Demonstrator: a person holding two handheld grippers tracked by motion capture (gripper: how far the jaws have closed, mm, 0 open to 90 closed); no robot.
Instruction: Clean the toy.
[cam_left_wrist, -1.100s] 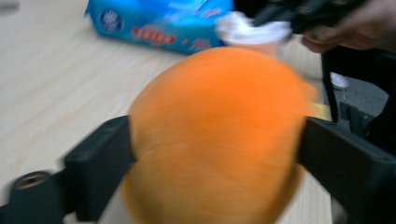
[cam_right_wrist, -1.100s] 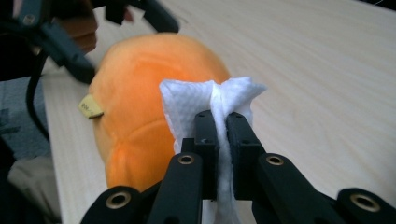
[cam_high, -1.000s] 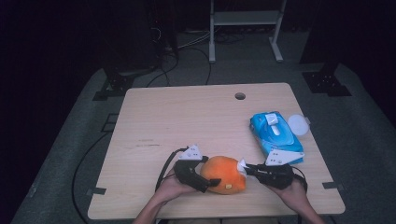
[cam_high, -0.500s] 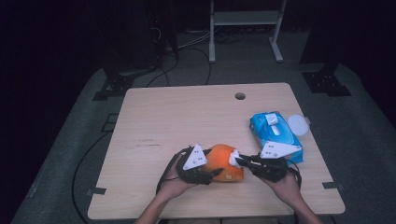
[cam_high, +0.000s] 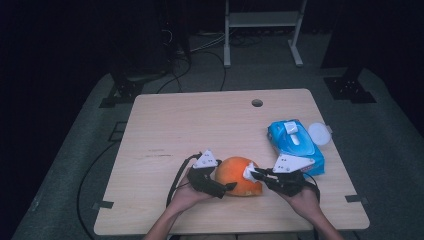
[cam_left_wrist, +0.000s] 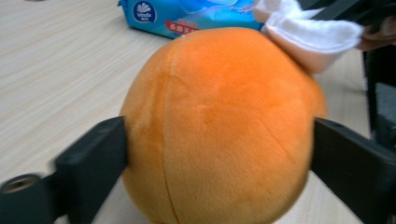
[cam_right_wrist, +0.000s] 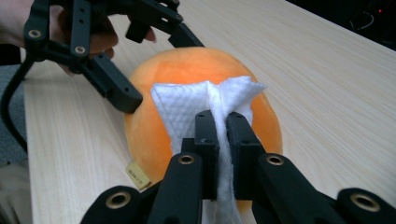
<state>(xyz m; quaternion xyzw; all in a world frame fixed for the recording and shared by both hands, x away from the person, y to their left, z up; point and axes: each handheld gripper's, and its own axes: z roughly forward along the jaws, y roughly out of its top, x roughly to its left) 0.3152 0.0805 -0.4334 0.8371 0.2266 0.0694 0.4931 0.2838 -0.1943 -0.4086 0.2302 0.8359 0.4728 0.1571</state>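
Note:
An orange plush ball (cam_high: 239, 176) sits near the table's front edge. My left gripper (cam_high: 225, 181) is shut on it; in the left gripper view the black jaws press the ball (cam_left_wrist: 219, 126) on both sides. From the right, my right gripper (cam_high: 254, 174) is shut on a folded white wipe (cam_high: 248, 172). In the right gripper view the wipe (cam_right_wrist: 187, 105) is pinched between the jaws of the right gripper (cam_right_wrist: 222, 126) and lies against the ball's (cam_right_wrist: 187, 70) upper side. The left gripper (cam_right_wrist: 156, 70) clasps the ball from the far side. The wipe (cam_left_wrist: 313, 35) touches the ball's top right.
A blue pack of wet wipes (cam_high: 295, 145) lies at the right of the wooden table (cam_high: 200, 130), with a round white lid (cam_high: 319, 133) beside it. A cable hole (cam_high: 257, 102) is at the back. A tag (cam_right_wrist: 137, 176) hangs from the ball.
Both grippers have rolled so their grey plates face up. The right gripper has brought the wipe up against the ball's right side. The ball stays in place.

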